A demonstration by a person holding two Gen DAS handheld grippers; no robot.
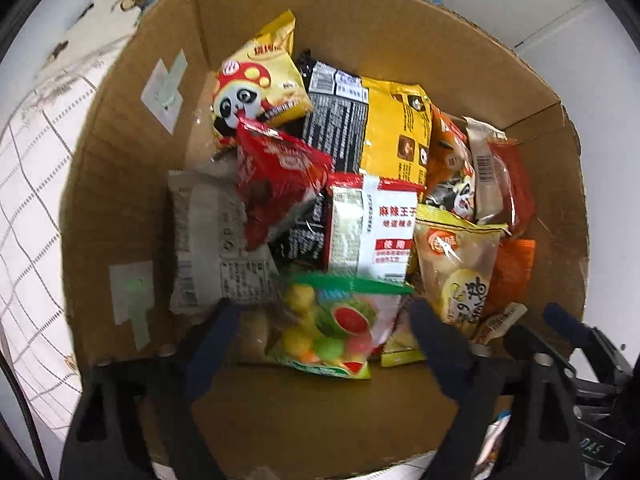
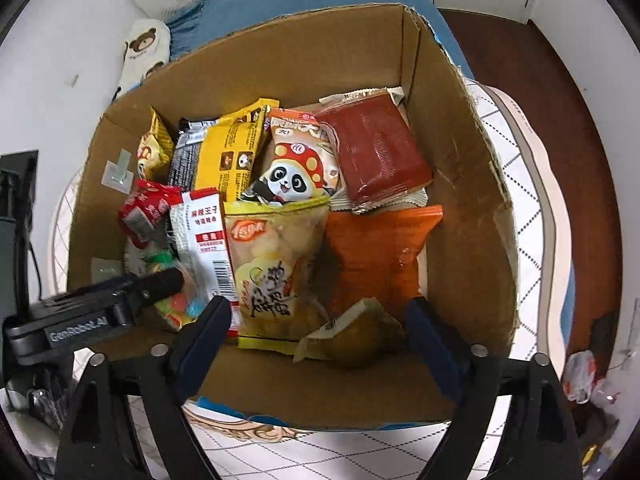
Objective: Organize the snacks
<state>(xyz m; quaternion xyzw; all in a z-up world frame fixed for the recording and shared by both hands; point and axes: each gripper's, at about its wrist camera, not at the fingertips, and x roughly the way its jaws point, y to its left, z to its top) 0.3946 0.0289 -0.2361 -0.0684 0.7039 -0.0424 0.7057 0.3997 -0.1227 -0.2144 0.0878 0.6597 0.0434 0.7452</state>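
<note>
Our left gripper (image 1: 328,332) points straight down into the box (image 1: 132,168) with its jaws wide apart and nothing clamped. The fruit-candy bag (image 1: 334,328) lies loose between the fingers at the near edge, its long axis running roughly across the gap. Our right gripper (image 2: 320,328) is also spread open and empty, hovering over the box's near-right corner. A small tan packet (image 2: 352,336) lies between its fingers, tilted against the yellow bag (image 2: 272,264), which runs lengthwise away from us. The orange bag (image 2: 380,256) lies flat just beside it toward the right wall.

We judge each hand nearest the pack beneath it. The snacks crowd the middle and far side. Bare cardboard shows only along the near wall and at the left, so there is little room to shift anything sideways, and lifting straight up looks the clearest way out.
</note>
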